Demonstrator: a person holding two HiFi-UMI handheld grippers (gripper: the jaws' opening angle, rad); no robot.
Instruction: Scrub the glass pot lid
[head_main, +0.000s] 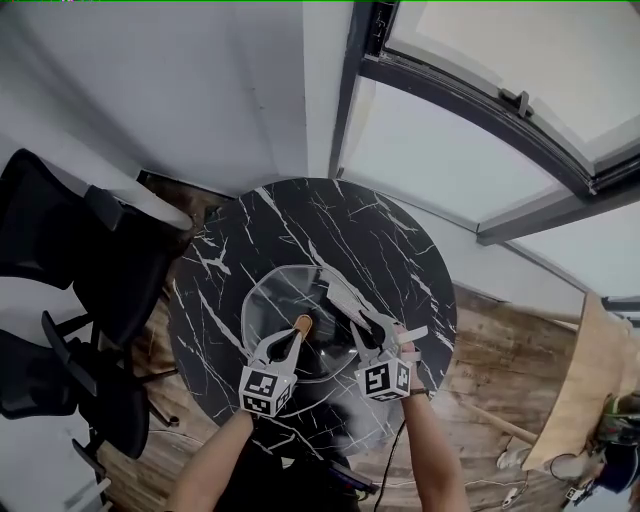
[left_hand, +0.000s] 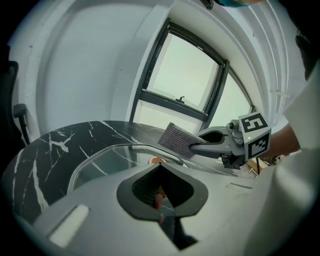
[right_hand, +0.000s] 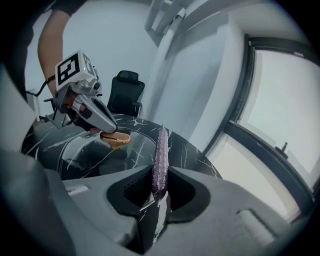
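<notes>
1. The lid lies on the round black bench, near its front edge.
2. The left hand-held gripper is closed on the lid's knob.
3. The right hand-held gripper is clamped on a pad, held on edge over the lid.

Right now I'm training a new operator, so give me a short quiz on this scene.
1. True or false: the right hand-held gripper holds a scouring pad edge-up between its jaws.
2. What is the left hand-held gripper shut on?
A) the lid's rim
B) the knob of the glass pot lid
C) nothing
3. Fill in: the lid lies on a round black ___ table with white veins.

Key: 1 true; 2 B; 3 marble.
</notes>
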